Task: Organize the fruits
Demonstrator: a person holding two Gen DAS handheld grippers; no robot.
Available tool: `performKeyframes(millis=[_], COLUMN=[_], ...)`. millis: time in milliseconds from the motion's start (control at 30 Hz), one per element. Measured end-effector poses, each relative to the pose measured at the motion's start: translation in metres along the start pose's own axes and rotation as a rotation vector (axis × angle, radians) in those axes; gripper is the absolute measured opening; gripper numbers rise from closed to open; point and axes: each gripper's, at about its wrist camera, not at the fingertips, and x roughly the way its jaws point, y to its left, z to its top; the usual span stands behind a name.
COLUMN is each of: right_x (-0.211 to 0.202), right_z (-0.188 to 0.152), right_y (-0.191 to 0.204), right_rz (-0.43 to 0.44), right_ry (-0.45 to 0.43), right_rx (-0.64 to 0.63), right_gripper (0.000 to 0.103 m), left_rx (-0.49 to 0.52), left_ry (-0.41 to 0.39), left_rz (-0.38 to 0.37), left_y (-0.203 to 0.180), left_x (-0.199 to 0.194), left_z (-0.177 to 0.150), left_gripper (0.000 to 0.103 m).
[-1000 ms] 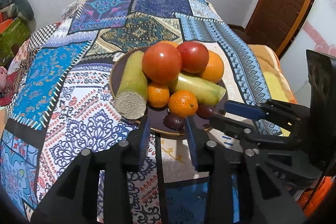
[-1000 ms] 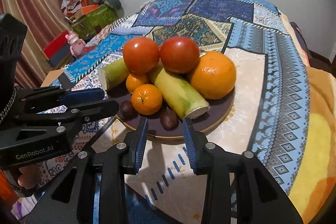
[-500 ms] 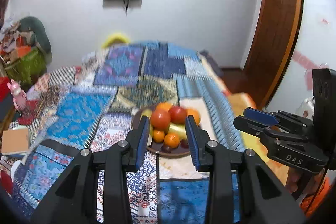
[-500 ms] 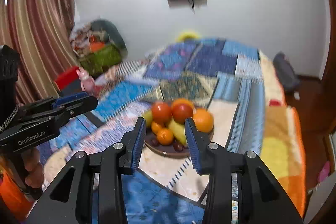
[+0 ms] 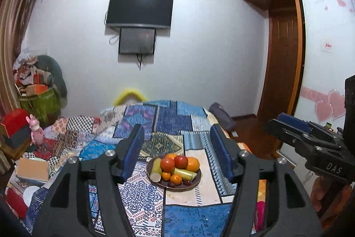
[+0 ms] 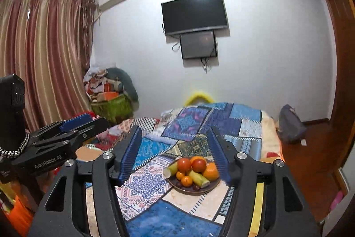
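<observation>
Two grippers sit nearest the cameras, held side by side above the near end of a bed. Left gripper (image 5: 177, 150): jaws opening, roughly half spread, nothing between the blue pads (image 5: 133, 154). Right gripper (image 6: 174, 150): jaws opening to a similar spread, nothing gripped; the plate only shows through the gap, well beyond the fingertips. Each gripper appears at the edge of the other's view.

Below and ahead, a patchwork quilt (image 5: 173, 119) covers the bed. On its near half stands a dark round plate (image 5: 195, 180) holding the fruits: two red tomatoes (image 5: 167, 163), one large orange (image 5: 193, 164), two small tangerines (image 5: 176, 179), two pale green cut stalks (image 5: 156, 169), and small dark round fruits (image 5: 187, 182) at the front rim.

Further back, a wall-mounted television (image 5: 139, 9) hangs on the white wall; striped curtains (image 6: 42, 54) hang at the left, a wooden door (image 5: 283, 63) stands at the right
</observation>
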Motion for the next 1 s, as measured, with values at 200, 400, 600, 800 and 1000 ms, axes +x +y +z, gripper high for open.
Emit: performKeyframes(millis=[200, 400, 600, 800, 1000], right_x=[-0.009, -0.013, -0.019, -0.020, -0.023], right_z=[-0.001, -0.004, -0.006, -0.006, -0.008], right_y=[0.003, 0.010, 0.010, 0.007, 0.007], right_rz=[-0.017, -0.064, -0.102, -0.109, -0.119], right_ry=[-0.027, -0.050, -0.073, -0.064, -0.064], right_rx=[0.003, -0.023, -0.016, 0.000, 0.000], right_gripper=[0.075, 0.090, 0.103, 0.103, 0.103], left_rx=[0.023, 0.040, 0.041, 0.037, 0.039], left_ry=[-0.056, -0.083, -0.078, -0.075, -0.072], left_rz=[0.010, 0.024, 0.037, 0.048, 0.050], left_y=[-0.007, -0.012, -0.013, -0.013, -0.013], left_x=[-0.025, -0.034, -0.036, -0.036, -0.033], left_z=[0.003, 0.000, -0.002, -0.005, -0.005], left_gripper=[0.083, 0.099, 0.103, 0.103, 0.103])
